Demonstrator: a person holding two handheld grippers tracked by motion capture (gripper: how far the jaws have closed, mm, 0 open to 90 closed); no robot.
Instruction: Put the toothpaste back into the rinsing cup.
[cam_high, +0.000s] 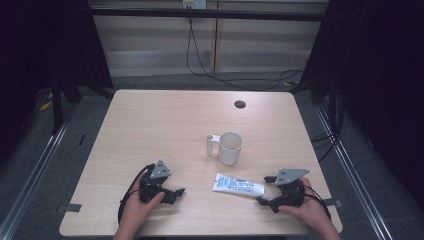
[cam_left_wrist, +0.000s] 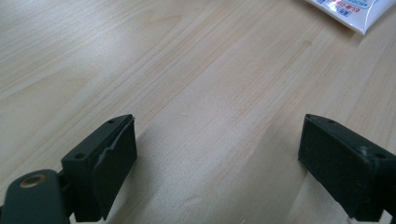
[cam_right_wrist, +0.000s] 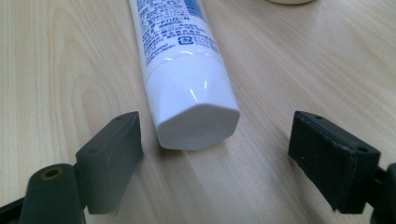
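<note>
A white tube with blue print (cam_high: 238, 184) lies flat on the wooden table (cam_high: 165, 115), its cap end toward my right gripper (cam_high: 266, 190). That gripper is open, and the tube's white cap (cam_right_wrist: 198, 119) sits just ahead of its two jaws, between them but untouched. A white mug (cam_high: 230, 147) with its handle to the left stands behind the tube. My left gripper (cam_high: 179, 191) rests near the front left, open over bare wood (cam_left_wrist: 219, 140), with the tube's flat crimped end (cam_left_wrist: 352, 11) farther off.
A small dark round hole (cam_high: 240, 104) marks the table's far right. The table's front edge runs just behind both hands. Cables trail on the floor behind the table and along its right side.
</note>
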